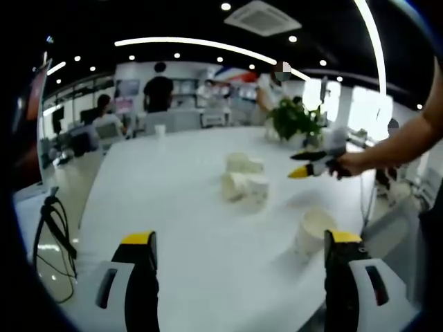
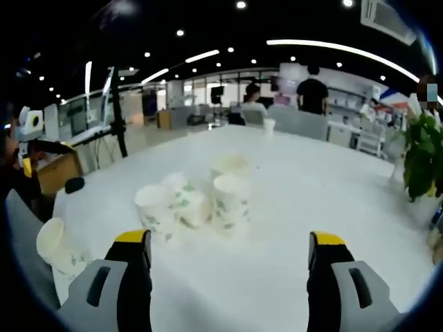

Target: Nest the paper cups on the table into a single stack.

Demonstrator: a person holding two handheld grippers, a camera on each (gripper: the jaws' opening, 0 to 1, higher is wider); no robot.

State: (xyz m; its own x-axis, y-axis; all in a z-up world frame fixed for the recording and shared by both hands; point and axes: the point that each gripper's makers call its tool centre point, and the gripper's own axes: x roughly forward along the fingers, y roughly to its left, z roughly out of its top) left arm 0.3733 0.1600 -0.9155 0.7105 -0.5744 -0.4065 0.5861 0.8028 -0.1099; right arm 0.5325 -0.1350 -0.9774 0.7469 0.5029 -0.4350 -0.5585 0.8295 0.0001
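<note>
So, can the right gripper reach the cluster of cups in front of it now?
Probably yes. The right gripper is open, and bare table lies between its jaws and the cups; nothing stands in the way.

Right gripper (image 2: pixel 232 259) spread wide — paper cups (image 2: pixel 197 200) clustered ahead on the white table (image 2: pixel 325 194).

A wide, glossy white bench (image 1: pixel 187 228) runs toward the back of an open-plan office. The dark ceiling carries small round recessed spotlights (image 1: pixel 225 6), long curved strip lights (image 1: pixel 201 44) and a square white air-conditioning vent (image 1: pixel 262 16). At the bench's far edge stands a leafy green potted plant (image 1: pixel 294 119). Behind it, people sit and stand among pale desks and shelving — one figure in a black top (image 1: pixel 158 90) faces away. In the right gripper view a black tripod stand (image 2: pixel 116 114) rises beside the bench, with glazed partitions (image 2: pixel 208 90) beyond — bright and washed out.
</note>
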